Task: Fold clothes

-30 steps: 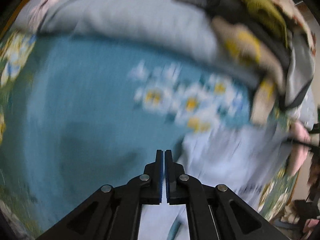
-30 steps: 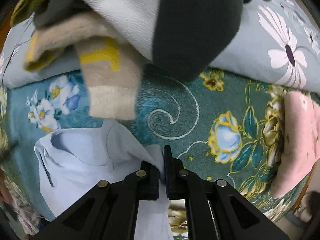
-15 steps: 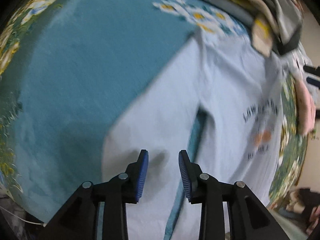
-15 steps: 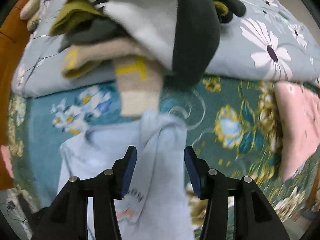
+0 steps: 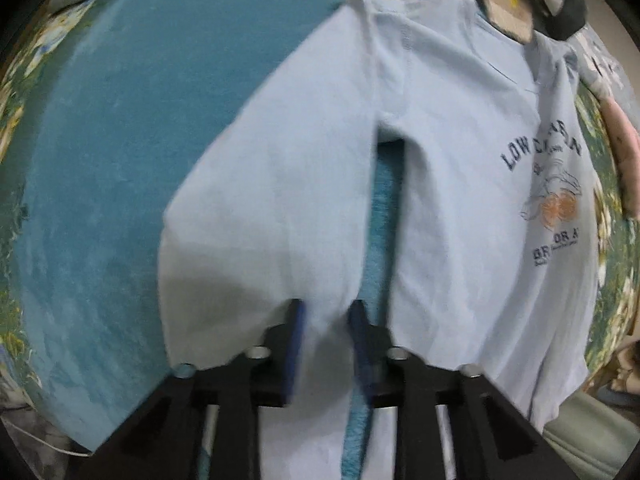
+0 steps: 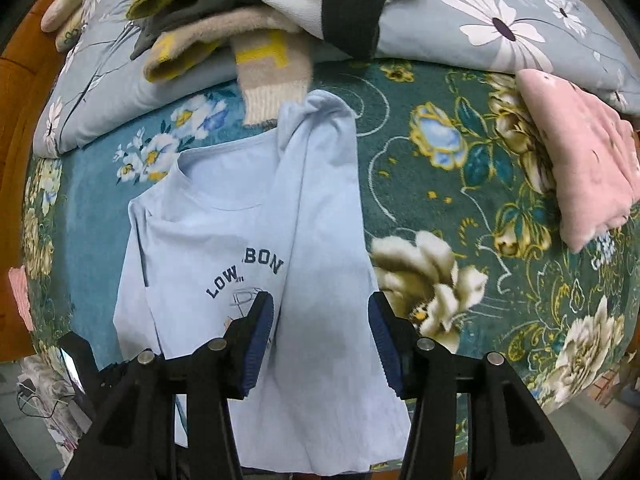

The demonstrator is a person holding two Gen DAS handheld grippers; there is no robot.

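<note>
A light blue T-shirt with dark "LOW CARBON" lettering lies front up on the floral teal bedspread. Its right side with the sleeve is folded in over the chest, covering part of the print. In the left wrist view the shirt lies with its left sleeve spread outward, a strip of bedspread showing between sleeve and body. My left gripper is open, just above that sleeve's hem. My right gripper is open wide above the folded-in panel, holding nothing.
A heap of clothes, with a beige and yellow knit, hangs over the shirt's collar end from a grey floral duvet. A folded pink cloth lies at the right. The bed's front edge is just below the shirt hem.
Both grippers were shut a second ago, the right one on the shirt's shoulder. Both have opened and drawn back toward the hem; the shirt now lies flat with its right side folded in.
</note>
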